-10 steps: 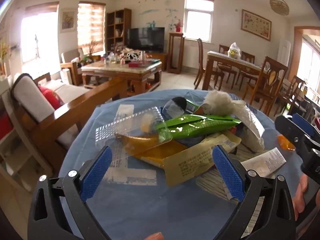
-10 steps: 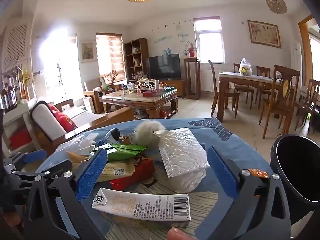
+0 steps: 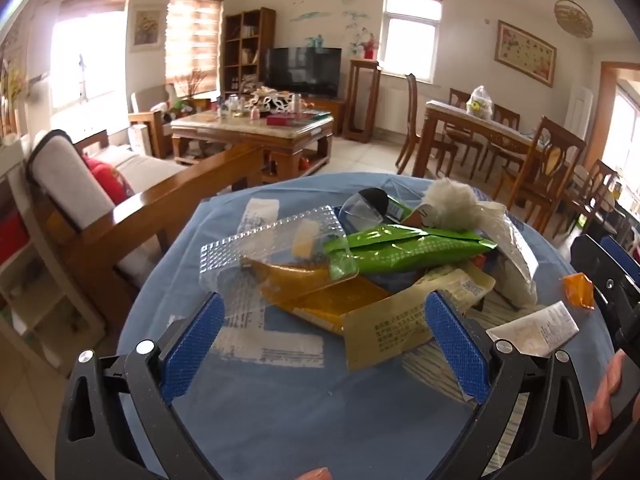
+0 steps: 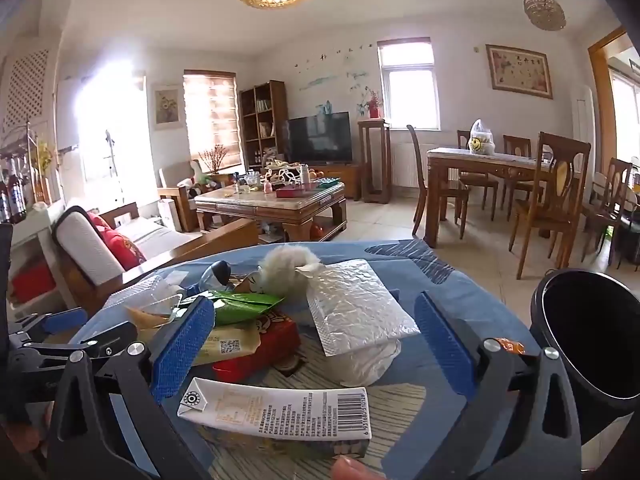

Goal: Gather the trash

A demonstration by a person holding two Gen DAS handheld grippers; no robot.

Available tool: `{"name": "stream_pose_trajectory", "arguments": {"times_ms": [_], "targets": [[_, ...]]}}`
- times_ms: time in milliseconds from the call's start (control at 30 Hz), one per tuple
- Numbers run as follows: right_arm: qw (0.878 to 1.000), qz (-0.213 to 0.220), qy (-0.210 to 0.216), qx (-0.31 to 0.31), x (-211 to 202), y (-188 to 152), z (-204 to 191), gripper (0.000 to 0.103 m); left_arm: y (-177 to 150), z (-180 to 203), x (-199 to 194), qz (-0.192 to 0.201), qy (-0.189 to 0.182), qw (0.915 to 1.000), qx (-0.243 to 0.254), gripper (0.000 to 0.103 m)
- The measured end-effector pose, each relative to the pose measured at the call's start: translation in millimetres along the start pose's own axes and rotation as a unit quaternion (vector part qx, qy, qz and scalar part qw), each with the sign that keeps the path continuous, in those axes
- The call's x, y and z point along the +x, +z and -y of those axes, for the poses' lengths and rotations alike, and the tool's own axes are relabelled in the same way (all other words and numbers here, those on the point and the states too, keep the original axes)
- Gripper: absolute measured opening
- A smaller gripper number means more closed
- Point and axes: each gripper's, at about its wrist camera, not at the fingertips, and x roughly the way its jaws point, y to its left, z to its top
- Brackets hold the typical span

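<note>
A heap of trash lies on a round table with a blue cloth. In the left wrist view it holds a clear plastic tray, a green wrapper, a yellow packet and a white fluffy ball. My left gripper is open, low over the cloth just in front of the heap. My right gripper is open, with a white flattened carton lying between its fingers and a silver foil packet and red packet beyond. A black bin stands at the right.
A small orange wrapper lies near the table's right edge. A wooden sofa stands left of the table. A coffee table and dining table with chairs are farther back.
Both grippers have stayed almost still; the views have barely shifted. Nothing was taken hold of.
</note>
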Motion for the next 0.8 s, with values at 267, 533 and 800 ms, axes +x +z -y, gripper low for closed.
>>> {"name": "stream_pose_trajectory", "arguments": {"times_ms": [267, 533, 800], "targets": [[1.0, -0.009, -0.003, 0.009, 6.3, -0.1, 4.1, 0.098, -0.8, 3.1, -7.6, 0.012, 0.009, 0.9998, 0.01, 0.099], [1.0, -0.016, -0.015, 0.011, 5.4, -0.3, 3.5, 0.098, -1.1, 3.9, -8.0, 0.012, 0.009, 0.9998, 0.01, 0.099], [0.998, -0.015, -0.058, -0.01, 4.3, 0.8, -6.6, 0.098, -0.8, 6.5, -10.2, 0.013, 0.016, 0.9997, 0.016, 0.099]]}}
